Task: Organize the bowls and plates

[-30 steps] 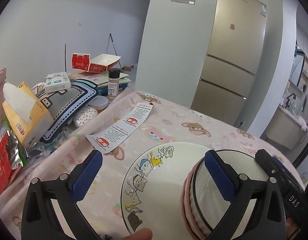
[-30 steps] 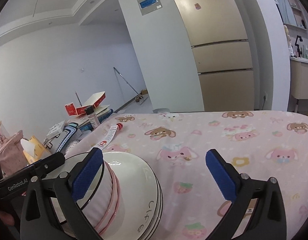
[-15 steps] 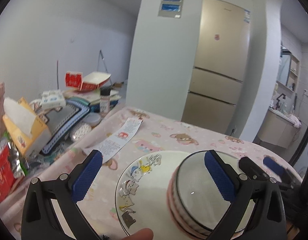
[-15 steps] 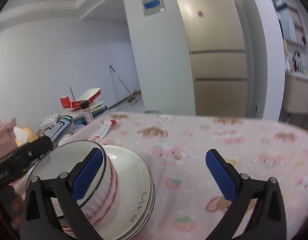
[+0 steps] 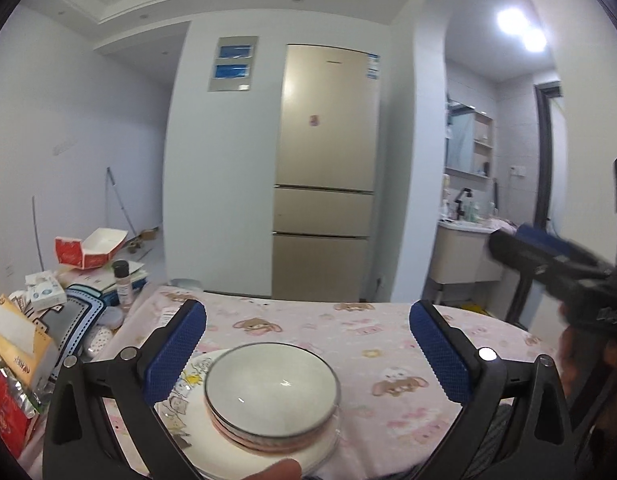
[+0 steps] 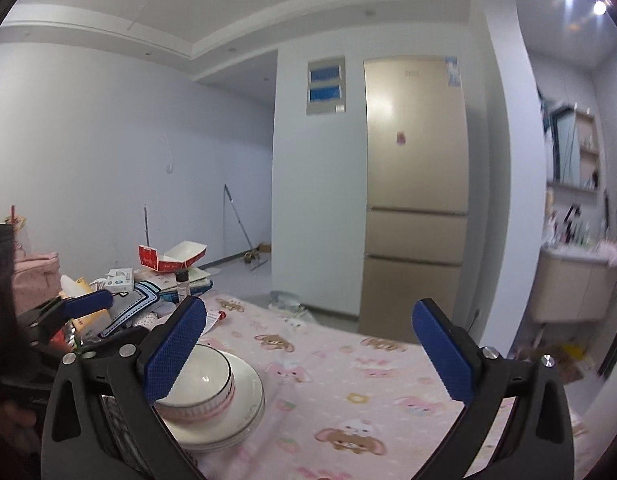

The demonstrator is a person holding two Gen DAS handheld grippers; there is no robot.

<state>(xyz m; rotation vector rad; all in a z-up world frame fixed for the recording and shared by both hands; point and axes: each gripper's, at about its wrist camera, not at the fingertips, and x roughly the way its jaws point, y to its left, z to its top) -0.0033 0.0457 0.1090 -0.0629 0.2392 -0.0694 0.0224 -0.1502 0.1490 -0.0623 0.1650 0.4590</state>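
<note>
Since the bowl [image 5: 272,386] is already nested on the stack of plates [image 5: 212,440] near the table's [image 5: 388,344] front edge, nothing much is left to be gripped. Both the left tongs [image 5: 308,352] and right tongs [image 6: 310,350] are spread wide and empty. If the stack gets nudged, it's probably best pushed low at the plate rim, so the bowl isn't tipped toward the clutter [image 5: 48,300] at the left.

Left gripper [image 5: 307,340] and right gripper [image 6: 309,338]: each has a black plastic frame with triangular cutouts, silver screws, and two fingers [image 5: 175,354] faced with blue cross-hatched pads. A bare fingertip [image 5: 274,471] shows at the bottom edge.
</note>
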